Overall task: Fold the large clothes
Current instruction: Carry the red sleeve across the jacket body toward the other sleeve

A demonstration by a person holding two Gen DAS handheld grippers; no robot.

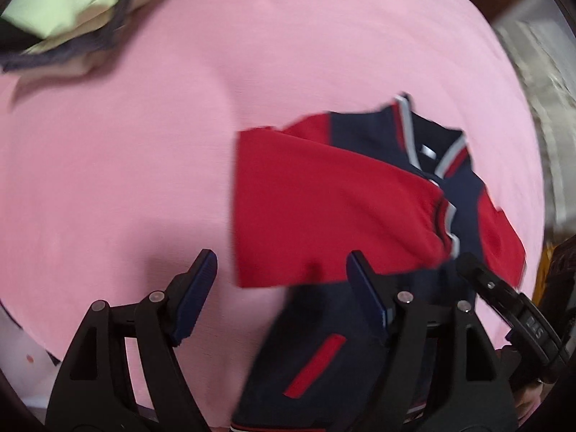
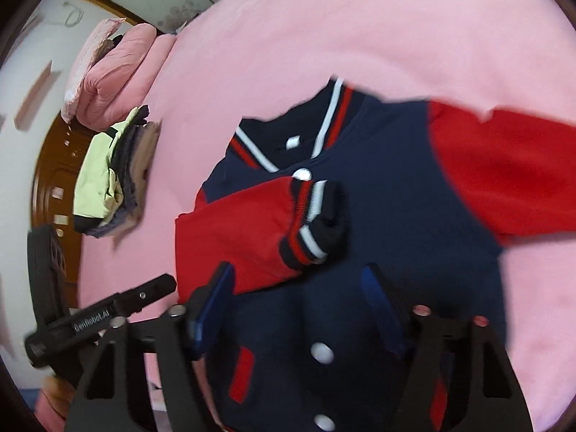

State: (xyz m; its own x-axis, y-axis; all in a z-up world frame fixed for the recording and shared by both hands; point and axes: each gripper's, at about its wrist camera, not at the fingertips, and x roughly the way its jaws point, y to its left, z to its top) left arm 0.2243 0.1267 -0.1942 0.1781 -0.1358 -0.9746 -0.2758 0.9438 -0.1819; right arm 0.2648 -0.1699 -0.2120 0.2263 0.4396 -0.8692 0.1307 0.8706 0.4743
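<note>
A navy varsity jacket [image 2: 396,216] with red sleeves, striped collar and white snaps lies front-up on the pink bed sheet [image 2: 324,36]. One red sleeve [image 2: 234,237] is folded across the chest, its striped cuff [image 2: 313,223] near the middle. The other sleeve [image 2: 504,165] stretches out to the right. My left gripper [image 1: 280,262] hovers open over the lower edge of the folded sleeve [image 1: 324,208], with its pads apart from the cloth. My right gripper [image 2: 298,273] stands open above the jacket's front, just below the cuff. Each gripper shows at the edge of the other's view.
A stack of folded clothes [image 2: 108,180] with a light green piece on top [image 1: 64,0] sits on the bed to the left. A folded pink quilt [image 2: 115,72] lies beyond it, by the wooden headboard [image 2: 54,180]. The bed's edge [image 1: 532,165] runs close to the jacket's collar.
</note>
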